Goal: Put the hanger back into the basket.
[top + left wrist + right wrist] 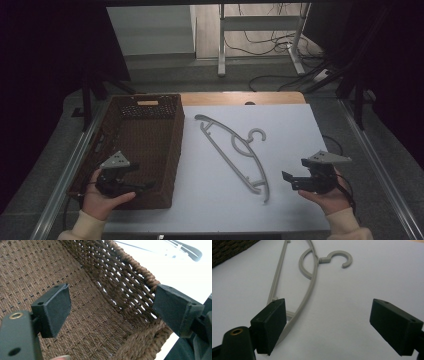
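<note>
Hanger, grey plastic with a curled hook (235, 150), is lying flat on the white table sheet (290, 130), just beside the brown woven wicker basket (172, 150). The right gripper (289, 180) is hovering near its lower end, jaws spread and holding nothing. The left gripper (145, 185) is hanging over the basket, also spread and empty. This is looking like the approach step; next, 1 claw needs lining up across the hanger's thin bar. No readable writing anywhere.
</note>
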Demonstrator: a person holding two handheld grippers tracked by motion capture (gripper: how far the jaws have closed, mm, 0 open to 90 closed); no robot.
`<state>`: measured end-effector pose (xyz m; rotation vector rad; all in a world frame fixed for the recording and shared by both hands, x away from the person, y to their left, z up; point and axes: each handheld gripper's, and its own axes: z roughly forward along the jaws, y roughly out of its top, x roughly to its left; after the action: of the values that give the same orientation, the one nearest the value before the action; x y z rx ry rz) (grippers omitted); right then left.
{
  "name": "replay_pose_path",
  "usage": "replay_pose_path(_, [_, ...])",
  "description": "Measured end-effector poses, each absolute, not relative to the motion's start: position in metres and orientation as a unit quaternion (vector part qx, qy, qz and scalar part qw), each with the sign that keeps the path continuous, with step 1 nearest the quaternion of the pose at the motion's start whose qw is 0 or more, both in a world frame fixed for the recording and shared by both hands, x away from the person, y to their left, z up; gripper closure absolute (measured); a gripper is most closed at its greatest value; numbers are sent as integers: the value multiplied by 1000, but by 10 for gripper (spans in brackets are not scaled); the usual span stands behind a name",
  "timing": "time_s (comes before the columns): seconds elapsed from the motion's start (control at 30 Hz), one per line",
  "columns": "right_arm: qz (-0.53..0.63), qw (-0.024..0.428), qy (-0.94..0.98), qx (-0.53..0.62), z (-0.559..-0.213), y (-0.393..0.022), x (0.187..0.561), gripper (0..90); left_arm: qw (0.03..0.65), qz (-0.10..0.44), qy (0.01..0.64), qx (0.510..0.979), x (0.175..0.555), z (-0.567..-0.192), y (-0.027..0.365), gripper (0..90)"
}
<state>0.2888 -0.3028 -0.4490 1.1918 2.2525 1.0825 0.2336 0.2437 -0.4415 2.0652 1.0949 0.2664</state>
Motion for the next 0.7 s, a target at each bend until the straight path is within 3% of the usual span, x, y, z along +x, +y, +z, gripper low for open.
replay_pose_path(0.7, [367, 178, 817, 408, -443, -286, 285, 173, 395, 122, 413, 811, 236, -430, 238, 154])
